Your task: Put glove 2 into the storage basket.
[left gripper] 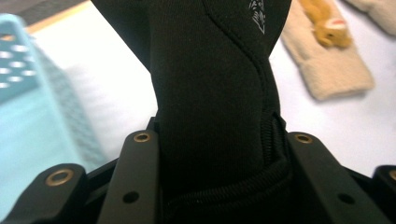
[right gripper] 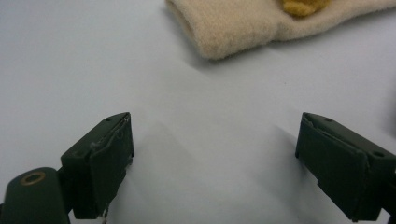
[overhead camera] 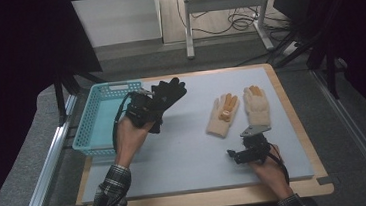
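Observation:
My left gripper [overhead camera: 154,109] is shut on a black glove [overhead camera: 169,93], lifted above the table's left part beside the basket. In the left gripper view the black glove [left gripper: 212,88] stands up between the two jaws, its cuff squeezed at the bottom. Two cream gloves with orange fingertips lie side by side at the right: the left cream glove [overhead camera: 223,116] and the right cream glove [overhead camera: 256,105]. My right gripper [overhead camera: 240,154] hovers low near the front right, open, nothing between its fingers. A cream glove's cuff [right gripper: 233,32] lies ahead of it.
A light blue plastic basket [overhead camera: 89,132] sits at the table's left edge. The grey mat [overhead camera: 195,152] covers the wooden table. Dark frame posts stand at both sides, and a white stand with cables is behind the table.

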`<state>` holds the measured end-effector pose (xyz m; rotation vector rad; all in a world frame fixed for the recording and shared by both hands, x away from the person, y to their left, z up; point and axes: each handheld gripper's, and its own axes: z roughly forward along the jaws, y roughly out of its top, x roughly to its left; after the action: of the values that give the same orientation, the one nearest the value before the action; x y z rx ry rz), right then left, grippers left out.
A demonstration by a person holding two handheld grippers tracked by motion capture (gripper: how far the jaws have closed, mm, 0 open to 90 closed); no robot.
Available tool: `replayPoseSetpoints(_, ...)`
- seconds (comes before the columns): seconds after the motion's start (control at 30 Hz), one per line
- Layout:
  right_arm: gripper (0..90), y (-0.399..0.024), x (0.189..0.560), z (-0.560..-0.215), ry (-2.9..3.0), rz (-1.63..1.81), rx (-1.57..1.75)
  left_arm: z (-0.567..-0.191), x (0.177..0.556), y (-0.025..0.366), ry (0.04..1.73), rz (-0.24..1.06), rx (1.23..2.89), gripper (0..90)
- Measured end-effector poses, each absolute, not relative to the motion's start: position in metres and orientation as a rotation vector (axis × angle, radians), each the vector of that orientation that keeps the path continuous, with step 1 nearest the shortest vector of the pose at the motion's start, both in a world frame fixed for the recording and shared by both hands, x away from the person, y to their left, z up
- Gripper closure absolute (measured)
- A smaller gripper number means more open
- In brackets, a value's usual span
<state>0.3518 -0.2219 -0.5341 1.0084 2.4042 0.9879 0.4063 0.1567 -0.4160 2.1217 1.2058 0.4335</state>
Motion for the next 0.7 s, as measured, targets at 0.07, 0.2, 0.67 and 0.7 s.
replayPoseSetpoints(0.07, 11.0, -0.222, 0.352, -0.534, 2.404, 0.988, 1.009, -0.412, 0.408, 0.164, 1.223, 0.450, 2.114, 62.8)
replayPoseSetpoints(0.2, 11.0, -0.222, 0.352, -0.534, 2.404, 0.988, 1.008, -0.406, 0.412, 0.182, 1.272, 0.483, 2.083, 62.8)
replayPoseSetpoints(0.67, 11.0, -0.222, 0.352, -0.534, 2.403, 0.989, 1.008, -0.415, 0.431, 0.251, 1.501, 0.592, 2.032, 61.7)
replayPoseSetpoints(0.7, 10.9, -0.222, 0.352, -0.534, 2.404, 0.989, 1.008, -0.417, 0.433, 0.257, 1.522, 0.590, 2.030, 61.7)
